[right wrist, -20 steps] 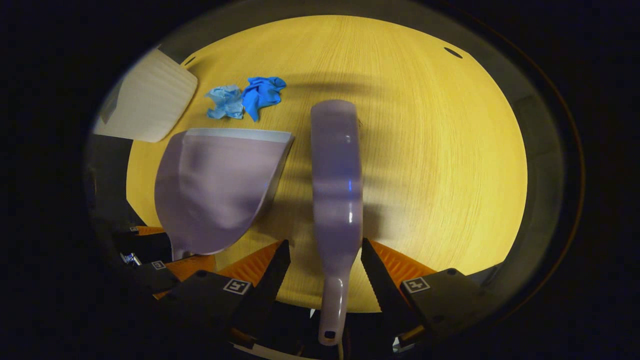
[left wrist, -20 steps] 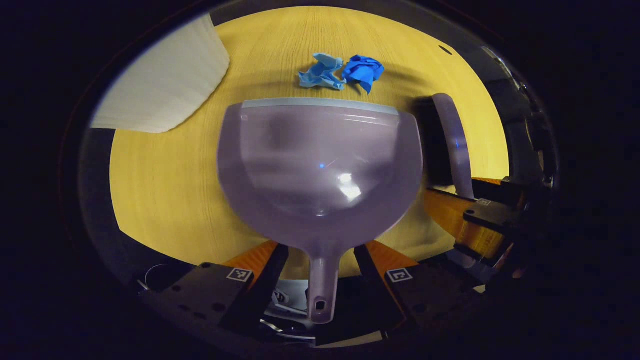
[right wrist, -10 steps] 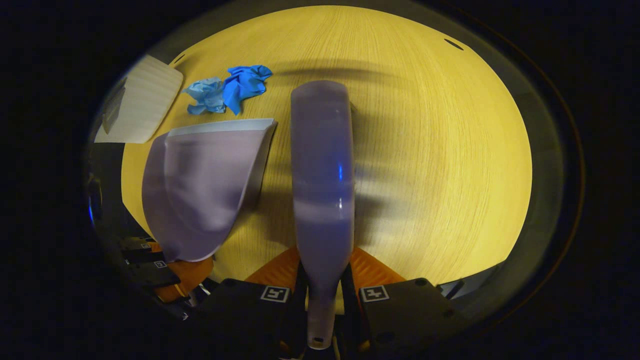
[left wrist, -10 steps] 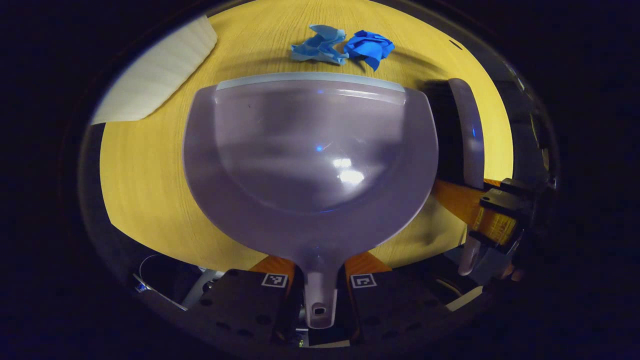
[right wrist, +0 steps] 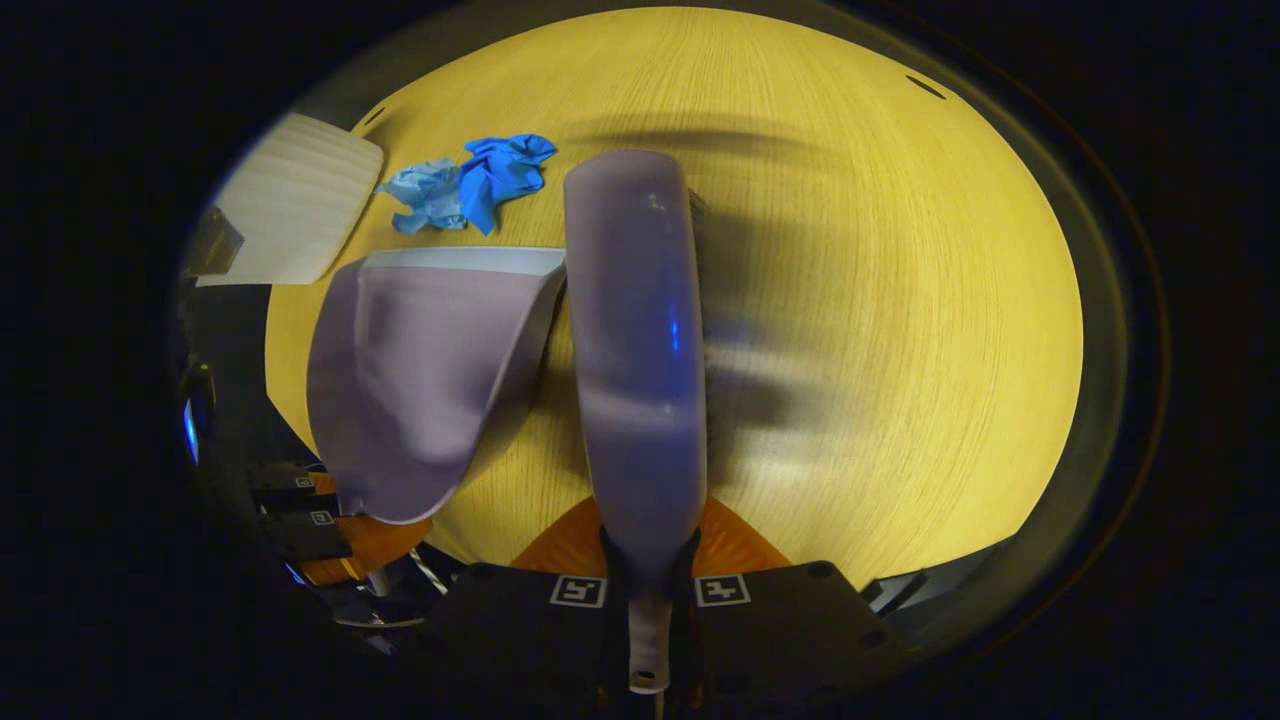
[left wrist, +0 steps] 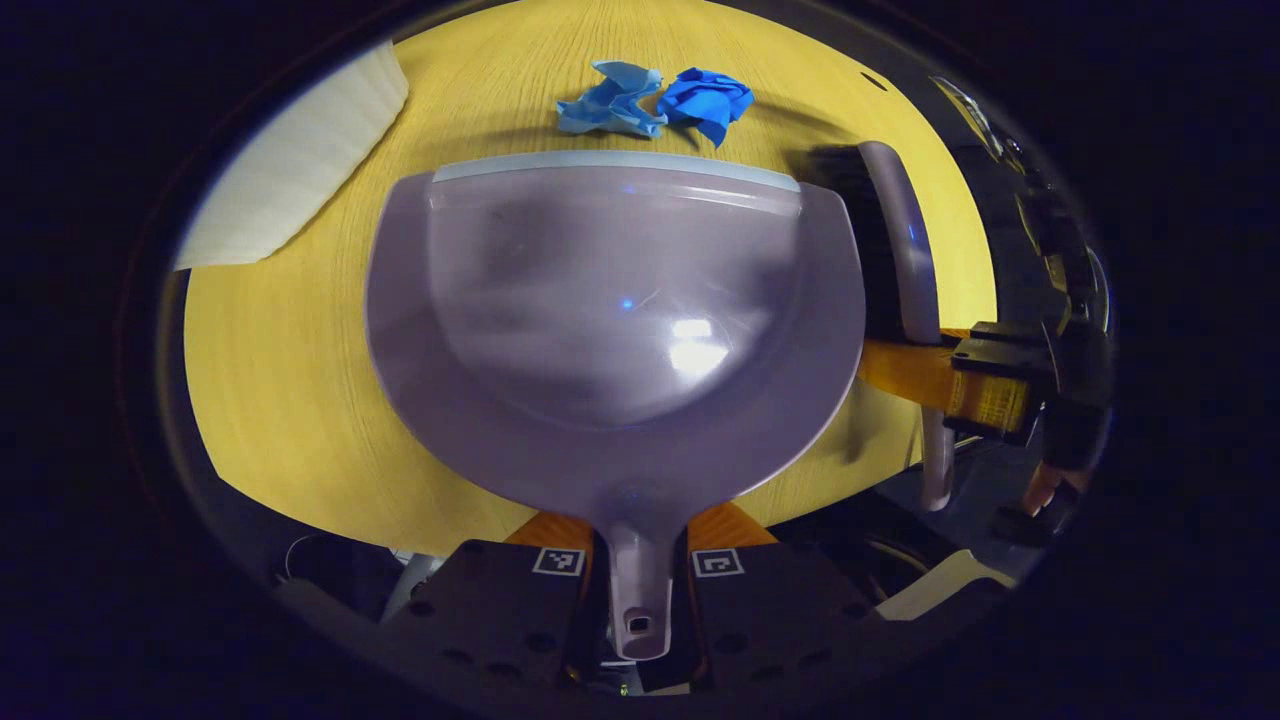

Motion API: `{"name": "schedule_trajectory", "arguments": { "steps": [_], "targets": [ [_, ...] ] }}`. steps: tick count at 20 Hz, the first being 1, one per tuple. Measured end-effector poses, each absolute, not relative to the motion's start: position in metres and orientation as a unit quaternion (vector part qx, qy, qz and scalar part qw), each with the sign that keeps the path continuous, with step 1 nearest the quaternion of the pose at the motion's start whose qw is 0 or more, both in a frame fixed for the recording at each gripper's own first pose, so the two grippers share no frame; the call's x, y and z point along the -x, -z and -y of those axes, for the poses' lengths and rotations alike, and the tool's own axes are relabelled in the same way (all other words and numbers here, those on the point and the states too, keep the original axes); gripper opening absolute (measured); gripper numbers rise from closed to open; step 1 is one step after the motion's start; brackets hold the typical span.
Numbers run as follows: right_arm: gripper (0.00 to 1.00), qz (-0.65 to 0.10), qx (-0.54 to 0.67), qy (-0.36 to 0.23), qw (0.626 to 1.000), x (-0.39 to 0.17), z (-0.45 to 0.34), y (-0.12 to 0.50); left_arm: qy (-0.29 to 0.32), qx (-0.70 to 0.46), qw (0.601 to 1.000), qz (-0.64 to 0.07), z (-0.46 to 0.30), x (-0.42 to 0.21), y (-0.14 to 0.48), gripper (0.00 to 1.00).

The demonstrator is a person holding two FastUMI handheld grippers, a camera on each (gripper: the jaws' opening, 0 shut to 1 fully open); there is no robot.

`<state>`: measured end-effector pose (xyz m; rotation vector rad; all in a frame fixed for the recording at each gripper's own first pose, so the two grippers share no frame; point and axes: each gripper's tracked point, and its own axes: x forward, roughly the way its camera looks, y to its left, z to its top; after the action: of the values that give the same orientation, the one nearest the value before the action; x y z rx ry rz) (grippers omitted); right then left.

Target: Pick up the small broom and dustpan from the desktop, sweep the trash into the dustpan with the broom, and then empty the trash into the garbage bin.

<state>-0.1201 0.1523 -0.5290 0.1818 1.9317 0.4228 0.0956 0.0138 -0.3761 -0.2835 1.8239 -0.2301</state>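
Grippers level over desk: left gripper (left wrist: 640, 560) pinching dustpan (left wrist: 615, 330), right gripper (right wrist: 648, 570) pinching broom (right wrist: 635, 340).

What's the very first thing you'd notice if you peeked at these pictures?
The big pale purple dustpan stands out first, its handle clamped in the left gripper over the yellow wooden desk. Just past its front lip lie two crumpled blue paper scraps. Beside the dustpan, the right gripper holds the matching small broom.

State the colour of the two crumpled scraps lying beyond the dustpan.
One scrap is light blue, the other deeper blue; clearest in the left gripper view.
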Motion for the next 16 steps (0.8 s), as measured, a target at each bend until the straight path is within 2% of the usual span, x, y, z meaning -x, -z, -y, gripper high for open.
{"name": "schedule_trajectory", "arguments": {
  "steps": [7, 11, 16],
  "targets": [
    [0.17, -0.783, -0.079, -0.187, 0.588, 0.064, -0.133, 0.512, 0.111, 0.048, 0.619, -0.776, -0.051, -0.097, 0.366, 0.23],
    [0.17, -0.772, -0.061, -0.177, 0.607, 0.024, -0.123, 0.52, 0.118, 0.03, 0.617, -0.778, -0.058, -0.098, 0.367, 0.23],
    [0.17, -0.758, -0.014, -0.213, 0.616, -0.02, -0.139, 0.536, 0.122, 0.013, 0.615, -0.779, -0.063, -0.108, 0.37, 0.22]
  ]
}}
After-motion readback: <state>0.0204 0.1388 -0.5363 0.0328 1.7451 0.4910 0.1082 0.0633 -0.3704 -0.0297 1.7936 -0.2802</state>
